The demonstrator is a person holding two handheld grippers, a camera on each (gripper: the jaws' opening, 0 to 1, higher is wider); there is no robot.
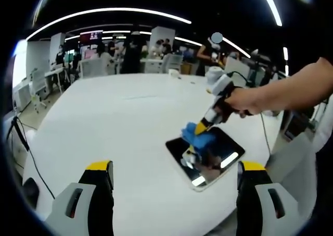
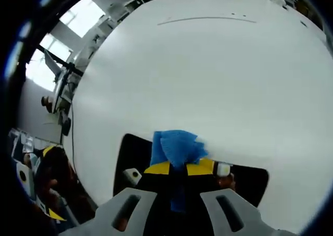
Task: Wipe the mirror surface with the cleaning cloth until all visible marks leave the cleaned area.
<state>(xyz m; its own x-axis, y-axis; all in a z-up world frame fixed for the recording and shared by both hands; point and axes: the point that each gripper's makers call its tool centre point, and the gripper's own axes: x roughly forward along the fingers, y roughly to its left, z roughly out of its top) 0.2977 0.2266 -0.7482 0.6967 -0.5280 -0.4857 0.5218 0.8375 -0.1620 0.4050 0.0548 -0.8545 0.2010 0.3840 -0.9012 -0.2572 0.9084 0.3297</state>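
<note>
Mirror (image 1: 208, 160) lies flat on the white bench (image 1: 125, 126), near its edge, a dark rectangle with rounded corners that reflects the ceiling lights as bright patches. In the right gripper view the mirror (image 2: 250, 181) shows as a black surface at the bottom, partly covered by the tool. On it rests the blue cleaning cloth (image 1: 200, 137), bunched up and pressed against the glass. The right tool (image 1: 205, 124), held in a person's hand (image 1: 247, 100), has its yellow-tipped jaws clamped together on the cloth (image 2: 177, 147), which bulges out beyond the tips of the right tool (image 2: 179, 168). The left tool (image 1: 174, 176) hangs back above the bench edge, jaws wide apart and holding nothing. Beyond the bench stand desks and several people.
</note>
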